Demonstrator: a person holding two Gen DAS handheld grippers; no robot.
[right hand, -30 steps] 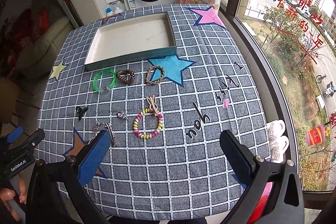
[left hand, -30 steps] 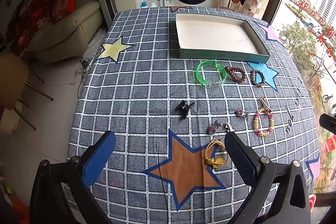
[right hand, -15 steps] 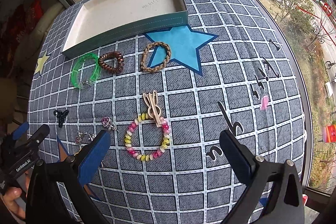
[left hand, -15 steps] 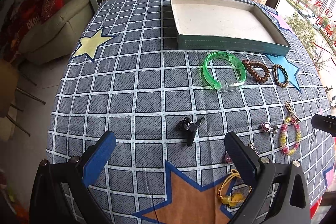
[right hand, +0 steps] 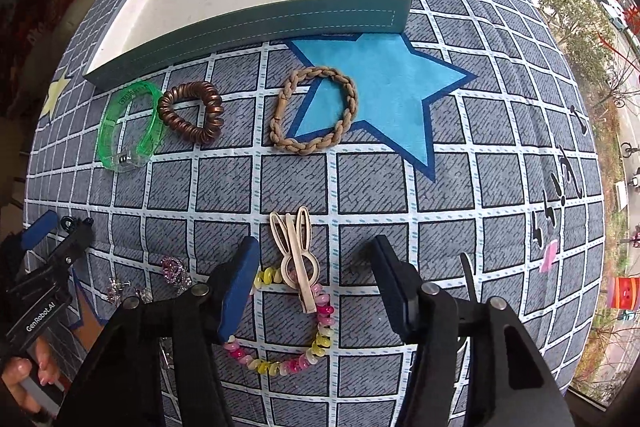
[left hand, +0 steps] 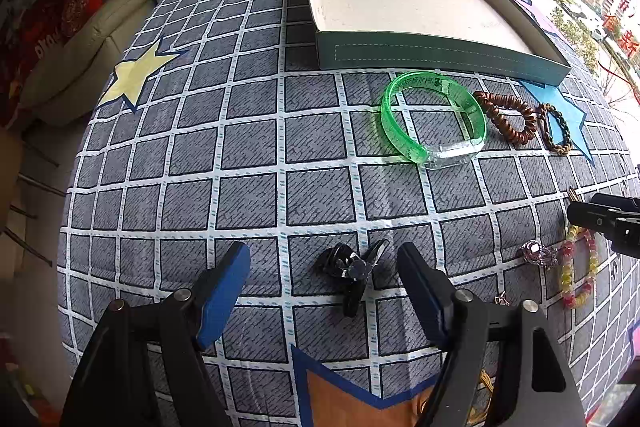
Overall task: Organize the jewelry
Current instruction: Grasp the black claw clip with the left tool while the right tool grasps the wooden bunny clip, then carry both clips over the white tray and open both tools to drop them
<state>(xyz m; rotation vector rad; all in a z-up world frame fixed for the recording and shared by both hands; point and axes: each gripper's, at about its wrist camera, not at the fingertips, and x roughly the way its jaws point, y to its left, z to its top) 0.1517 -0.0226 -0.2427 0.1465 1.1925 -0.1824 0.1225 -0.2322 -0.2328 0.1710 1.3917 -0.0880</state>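
My left gripper (left hand: 324,275) is open, low over the cloth, its fingers either side of a small black hair claw (left hand: 354,269). My right gripper (right hand: 314,267) is open, its fingers either side of a beige bunny hair clip (right hand: 298,259) that lies on a pink and yellow coil bracelet (right hand: 292,343). A green bangle (left hand: 434,121), a brown coil hair tie (left hand: 508,119) and a braided band (right hand: 314,111) lie in front of the empty teal tray (left hand: 432,49), also in the right wrist view (right hand: 256,31).
A pink sparkly charm (left hand: 538,253) and small silver pieces (right hand: 128,289) lie between the grippers. A yellow item (left hand: 486,383) sits behind the left gripper's right finger. The table's right edge runs along a window. A sofa (left hand: 92,43) stands left.
Both grippers have moved forward and down toward the table. The left one now brackets the black claw and the right one brackets the bunny clip. Both stay open.
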